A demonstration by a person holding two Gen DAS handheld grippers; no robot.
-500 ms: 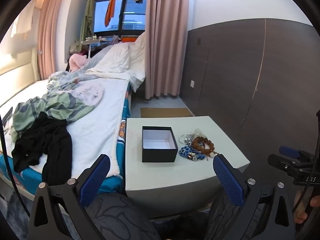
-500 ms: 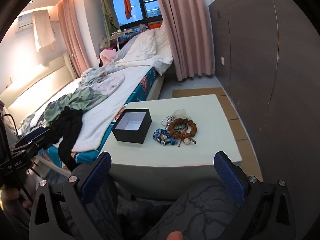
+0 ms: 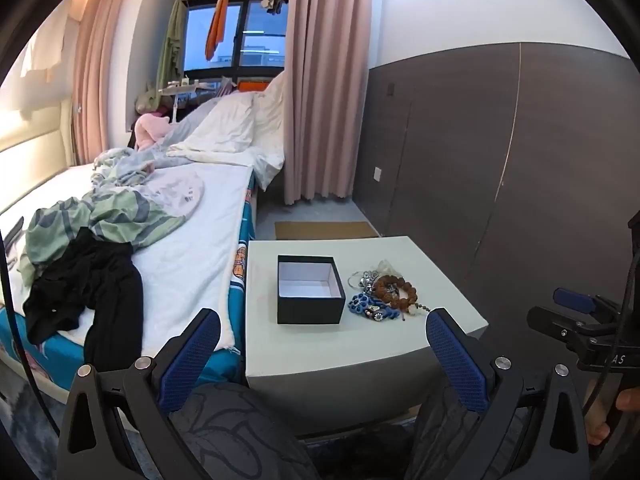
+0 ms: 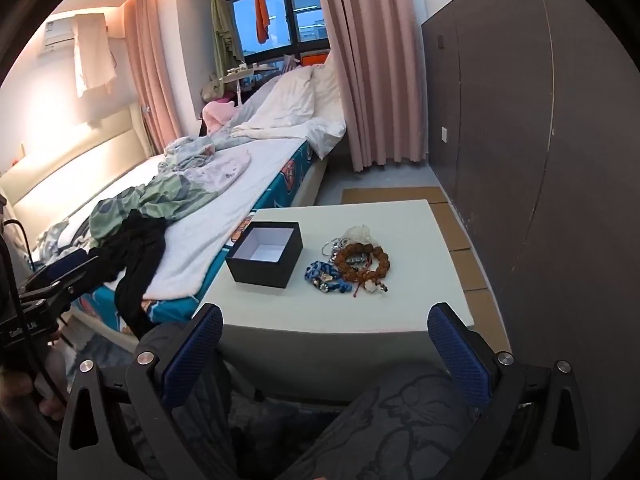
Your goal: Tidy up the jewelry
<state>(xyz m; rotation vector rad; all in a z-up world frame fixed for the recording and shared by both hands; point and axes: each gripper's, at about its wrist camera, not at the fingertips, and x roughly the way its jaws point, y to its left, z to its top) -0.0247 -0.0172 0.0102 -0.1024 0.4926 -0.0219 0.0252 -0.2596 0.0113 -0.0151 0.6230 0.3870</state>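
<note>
Left wrist view is showing the surface (image 3: 320, 344) carrying a black box (image 3: 310, 294) beside the jewelry pile (image 3: 382, 294), all lying ahead of the left gripper (image 3: 320, 354) and right gripper (image 4: 325, 346), both spreading wide, holding nothing.

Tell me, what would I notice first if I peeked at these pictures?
Probably the little heap of jewelry on the pale table: a brown bead bracelet lying against a blue bracelet. Just left of it stands an open black box, white inside and empty. Behind is a messy bed strewn with clothes.
</note>
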